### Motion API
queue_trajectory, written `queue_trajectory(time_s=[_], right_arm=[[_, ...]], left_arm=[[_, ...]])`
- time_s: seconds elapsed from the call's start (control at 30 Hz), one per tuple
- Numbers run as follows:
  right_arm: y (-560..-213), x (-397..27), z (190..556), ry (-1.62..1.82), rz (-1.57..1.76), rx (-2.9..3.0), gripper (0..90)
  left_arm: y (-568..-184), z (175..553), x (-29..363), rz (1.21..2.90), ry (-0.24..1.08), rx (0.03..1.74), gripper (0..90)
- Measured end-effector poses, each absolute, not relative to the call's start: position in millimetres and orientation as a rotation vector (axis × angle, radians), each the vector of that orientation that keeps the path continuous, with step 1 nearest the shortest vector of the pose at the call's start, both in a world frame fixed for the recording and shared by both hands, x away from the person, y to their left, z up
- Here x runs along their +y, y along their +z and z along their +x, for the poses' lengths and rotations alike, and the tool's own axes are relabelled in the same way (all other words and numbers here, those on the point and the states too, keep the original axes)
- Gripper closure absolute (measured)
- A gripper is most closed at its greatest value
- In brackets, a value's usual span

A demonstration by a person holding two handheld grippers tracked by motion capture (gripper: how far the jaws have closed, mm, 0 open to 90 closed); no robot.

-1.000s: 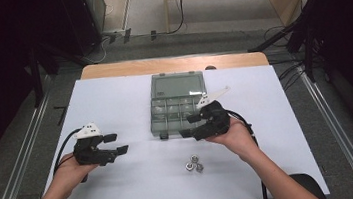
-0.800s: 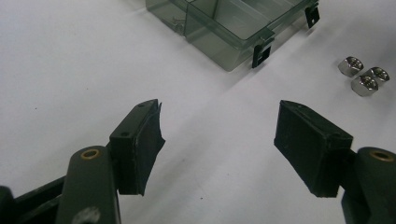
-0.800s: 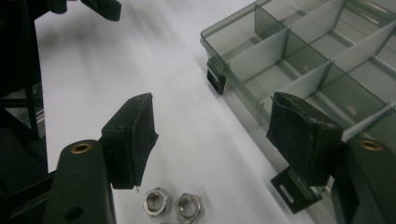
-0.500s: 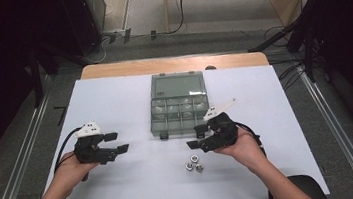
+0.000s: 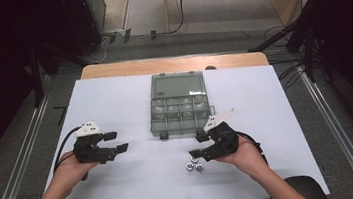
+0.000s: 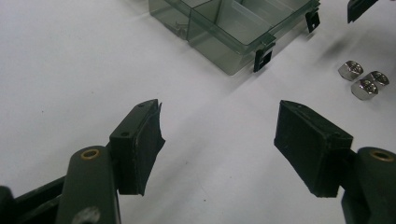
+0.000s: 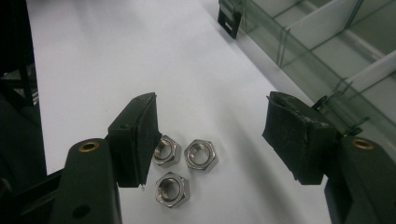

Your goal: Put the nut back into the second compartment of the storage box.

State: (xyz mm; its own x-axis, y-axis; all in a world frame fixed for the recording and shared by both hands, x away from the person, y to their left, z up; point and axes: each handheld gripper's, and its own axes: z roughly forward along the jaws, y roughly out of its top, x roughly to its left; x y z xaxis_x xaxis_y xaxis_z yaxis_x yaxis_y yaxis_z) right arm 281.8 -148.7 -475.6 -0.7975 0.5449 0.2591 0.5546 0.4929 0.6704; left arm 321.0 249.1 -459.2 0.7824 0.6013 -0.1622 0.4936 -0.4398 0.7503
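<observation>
Currently the right hand-held gripper (image 5: 196, 146) sits low over the three steel nuts (image 5: 194, 166), which lie in a tight cluster on the white bench (image 5: 114, 101), just in front of the compartment box (image 5: 180, 110) near its front right corner. In the right gripper view the nuts (image 7: 183, 169) sit between the jaws, closer to the left-hand jaw; one nut is partly behind that jaw's pad. Pads are not pressing on any nut. Jaws stand wide and have just been closing a little, with the nuts between them but nothing gripped.

Left hand-held gripper (image 5: 115, 141) is well to the left of the box, held above bare bench, jaws wide, nothing between them. Its own view looks along the jaws at the box's front corner (image 6: 233, 32) with two black latches on the front edge, and the nuts (image 6: 363, 80) beyond to the right of that corner.

Box is clear plastic, lid open and lying back flat away from the person, tray divided into small compartments. Compartment contents too small to tell from the high view. Box walls (image 7: 327, 51) show just right of the right gripper's right-hand jaw, close but whether touching cannot be told.
</observation>
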Motion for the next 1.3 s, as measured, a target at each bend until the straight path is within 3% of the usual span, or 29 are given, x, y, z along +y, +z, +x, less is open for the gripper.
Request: queue_trajectory(time_s=[0.57, 1.3], right_arm=[[-493, -143, 276, -1.127, -0.983, -2.751, 41.0], [-503, -131, 273, -1.019, -0.898, -2.890, 69.0]], left_arm=[[-459, 330, 247, 2.132, 0.142, 0.794, 31.5], [-458, 330, 246, 2.122, 0.144, 0.795, 31.5]])
